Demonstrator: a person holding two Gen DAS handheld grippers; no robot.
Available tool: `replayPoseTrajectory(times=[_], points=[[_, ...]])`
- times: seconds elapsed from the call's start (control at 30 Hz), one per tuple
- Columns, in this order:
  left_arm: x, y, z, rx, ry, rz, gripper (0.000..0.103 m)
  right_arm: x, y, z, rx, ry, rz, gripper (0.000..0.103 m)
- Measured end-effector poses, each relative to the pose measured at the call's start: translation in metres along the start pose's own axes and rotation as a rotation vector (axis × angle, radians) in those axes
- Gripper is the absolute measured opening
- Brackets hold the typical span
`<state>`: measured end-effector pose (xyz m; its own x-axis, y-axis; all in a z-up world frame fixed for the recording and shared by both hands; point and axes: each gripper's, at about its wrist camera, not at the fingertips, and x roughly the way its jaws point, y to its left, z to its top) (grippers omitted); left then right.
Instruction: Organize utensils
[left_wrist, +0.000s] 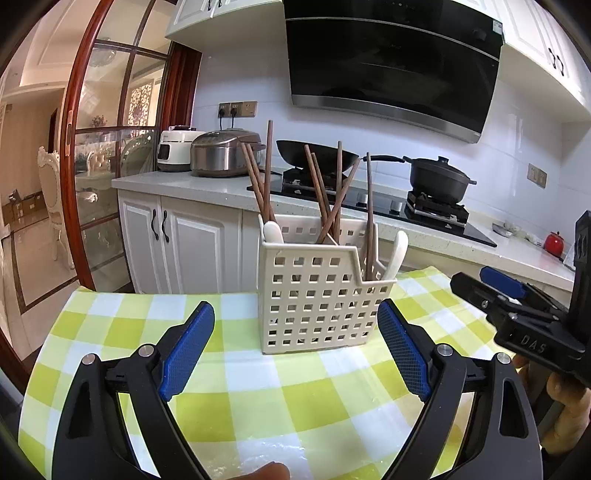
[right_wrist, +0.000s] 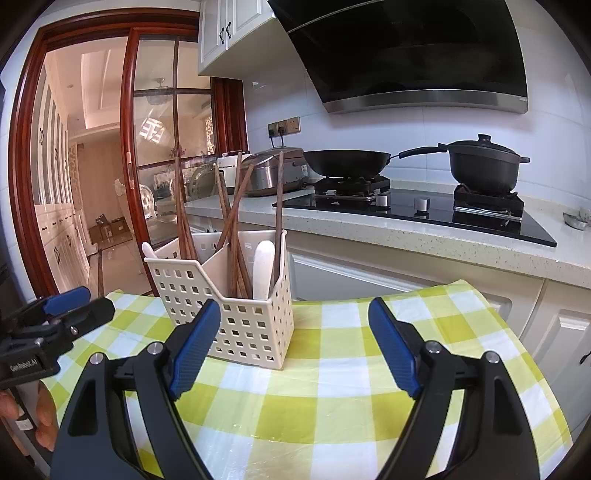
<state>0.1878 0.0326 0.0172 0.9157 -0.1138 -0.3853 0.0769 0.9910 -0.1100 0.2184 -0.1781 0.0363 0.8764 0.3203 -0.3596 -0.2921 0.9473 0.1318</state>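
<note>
1. Kitchen setting: a table covered by a green-and-white checked plastic cloth (left_wrist: 295, 398) is set in front of a speckled grey stone worktop (left_wrist: 192, 184) with a black gas hob (right_wrist: 424, 214).
2. Task item: a cream perforated plastic utensil caddy (left_wrist: 314, 302) stands upright on the cloth, near its far edge. It is seen dead ahead in the left wrist view and left of centre in the right wrist view.
3. Contents: brown wooden chopsticks (left_wrist: 332, 199) lean criss-crossed in several compartments; white plastic spoons (right_wrist: 263, 269) are stood among them. Nothing loose is visible on the cloth, so sorting looks finished or close to it.
4. Left gripper (left_wrist: 297, 325): blue pads spread wide, nothing held. The caddy's front face sits just beyond the fingertips; contact is not seen.
5. Right gripper (right_wrist: 293, 321): spread wide, empty. Its left pad overlaps the caddy's near corner in view; touching cannot be confirmed.
6. Pose: both tools are held low over the cloth, pitched slightly down, side by side. A hand (left_wrist: 569, 406) is partly seen behind the right tool.
7. If regrouping is intended: one chopstick should be gripped high on the shaft, clear of its neighbours, and lifted straight up to avoid tipping the light caddy.
8. The caddy should be steadied by the other tool at a wall, not at the rim near the sticks.
9. Crossed sticks should be taken top-most first; snagging is the likely fault.
</note>
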Motion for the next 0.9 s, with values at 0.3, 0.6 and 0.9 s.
replayPoseTrajectory(times=[0.3, 0.6, 0.9], points=[[0.0007, -0.0005, -0.0019, 0.002, -0.005, 0.01, 0.084, -0.0025, 0.0035, 0.0003, -0.013, -0.007, 0.013, 0.082], [-0.0005, -0.0021, -0.0027, 0.011, -0.004, 0.003, 0.084, -0.0036, 0.0025, 0.0001, -0.011, -0.008, 0.013, 0.085], [-0.0007, -0.0021, -0.003, 0.011, -0.004, 0.002, 0.084, -0.0033, 0.0014, 0.0, -0.01, -0.006, 0.012, 0.085]])
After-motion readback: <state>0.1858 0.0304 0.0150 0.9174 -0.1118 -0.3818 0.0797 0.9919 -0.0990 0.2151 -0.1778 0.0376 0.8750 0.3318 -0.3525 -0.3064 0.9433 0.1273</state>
